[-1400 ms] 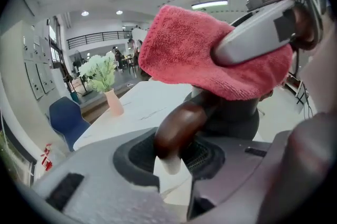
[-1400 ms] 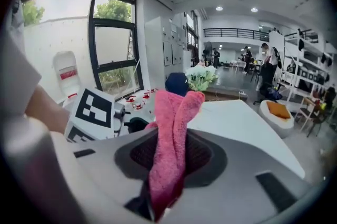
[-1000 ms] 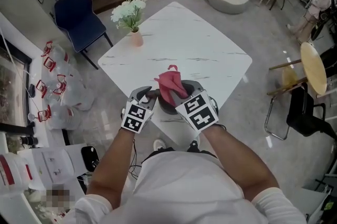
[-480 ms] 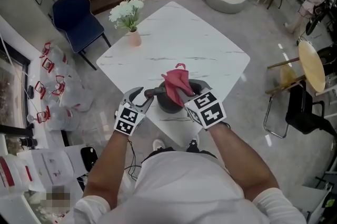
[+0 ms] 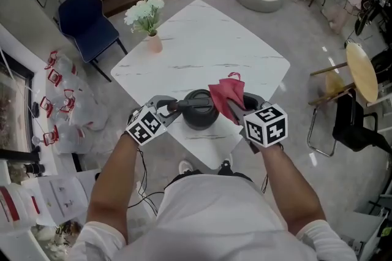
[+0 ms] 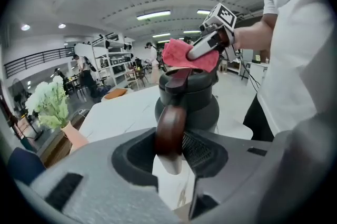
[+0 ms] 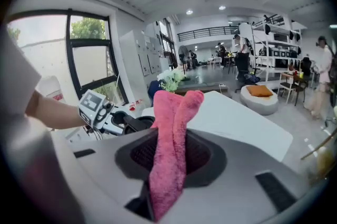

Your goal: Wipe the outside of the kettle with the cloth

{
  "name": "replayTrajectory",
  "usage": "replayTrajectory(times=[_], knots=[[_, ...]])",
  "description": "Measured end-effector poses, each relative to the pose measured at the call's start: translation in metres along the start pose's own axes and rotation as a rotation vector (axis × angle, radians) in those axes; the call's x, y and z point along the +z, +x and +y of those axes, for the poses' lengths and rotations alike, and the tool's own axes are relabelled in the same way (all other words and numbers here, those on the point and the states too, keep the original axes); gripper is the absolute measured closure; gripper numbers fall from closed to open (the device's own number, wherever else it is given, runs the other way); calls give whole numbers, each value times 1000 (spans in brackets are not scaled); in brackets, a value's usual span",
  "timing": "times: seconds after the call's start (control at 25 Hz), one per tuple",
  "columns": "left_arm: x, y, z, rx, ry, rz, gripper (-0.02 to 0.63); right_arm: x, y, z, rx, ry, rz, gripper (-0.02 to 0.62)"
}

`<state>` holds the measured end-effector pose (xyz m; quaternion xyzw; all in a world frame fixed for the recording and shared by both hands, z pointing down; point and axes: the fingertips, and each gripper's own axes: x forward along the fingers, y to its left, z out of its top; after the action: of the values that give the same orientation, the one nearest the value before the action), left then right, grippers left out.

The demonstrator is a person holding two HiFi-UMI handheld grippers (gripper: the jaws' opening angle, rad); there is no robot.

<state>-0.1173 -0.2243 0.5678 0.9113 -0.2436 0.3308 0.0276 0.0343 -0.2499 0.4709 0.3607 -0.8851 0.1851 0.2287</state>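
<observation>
Now left gripper [image 6: 172, 157] fingers [image 6: 202, 150] are closing around the kettle handle [image 6: 169, 127]; right gripper [image 7: 169, 159] fingers [image 7: 204, 153] clamp the cloth [image 7: 175, 112]

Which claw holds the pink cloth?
The right claw, shut on the cloth; the left claw is closing its jaws, the kettle handle between them.

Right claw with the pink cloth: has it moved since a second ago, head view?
Yes. Right claw and pink cloth have shifted rightward, from over the kettle to its right flank.
</observation>
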Motion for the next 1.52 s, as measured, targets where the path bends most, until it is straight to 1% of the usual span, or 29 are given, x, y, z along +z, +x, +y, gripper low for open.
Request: replayTrajectory(times=[0.08, 0.16, 0.2, 0.28, 0.4, 0.6, 0.72, 0.8, 0.88, 0.96, 1.0, 1.12, 1.2, 1.28, 1.36, 1.52], knots=[[-3, 2, -2, -55, 39, 35, 487, 5, -14, -3, 7, 15, -52, 489], [-3, 3, -3, -100, 67, 66, 492, 7, -25, -6, 6, 13, -82, 488], [-1, 3, -4, -118, 68, 73, 492, 6, -29, -6, 7, 18, -90, 488], [6, 0, -7, -149, 30, 65, 495, 0, -36, -6, 16, 43, -98, 488], [15, -1, -12, -156, -81, 36, 499, -11, -44, -4, 42, 84, -101, 488], [19, 0, -18, -99, -291, -27, 502, -14, -50, -4, 70, 158, -129, 488], [23, 2, -24, -68, -449, -84, 505, -7, -51, 2, 109, 193, -158, 488], [26, 4, -27, -56, -562, -132, 506, -2, -49, 11, 138, 197, -172, 488], [26, 5, -28, -44, -656, -177, 508, 3, -41, 27, 173, 178, -176, 488], [23, 6, -29, -31, -722, -209, 508, 8, -28, 47, 209, 136, -169, 488], [22, 6, -29, -25, -746, -221, 508, 11, -20, 59, 227, 99, -162, 488], [18, 5, -27, -7, -818, -248, 508, 10, 5, 97, 267, -90, -118, 488], [13, 2, -22, 7, -882, -272, 508, 5, 21, 112, 252, -190, -87, 488], [8, 0, -19, 26, -946, -301, 508, 2, 34, 115, 221, -205, -75, 488], [3, -3, -18, 48, -997, -326, 508, 1, 46, 113, 203, -179, -64, 488], [-6, -7, -22, 69, -1044, -354, 508, -10, 60, 103, 170, -158, -2, 486]])
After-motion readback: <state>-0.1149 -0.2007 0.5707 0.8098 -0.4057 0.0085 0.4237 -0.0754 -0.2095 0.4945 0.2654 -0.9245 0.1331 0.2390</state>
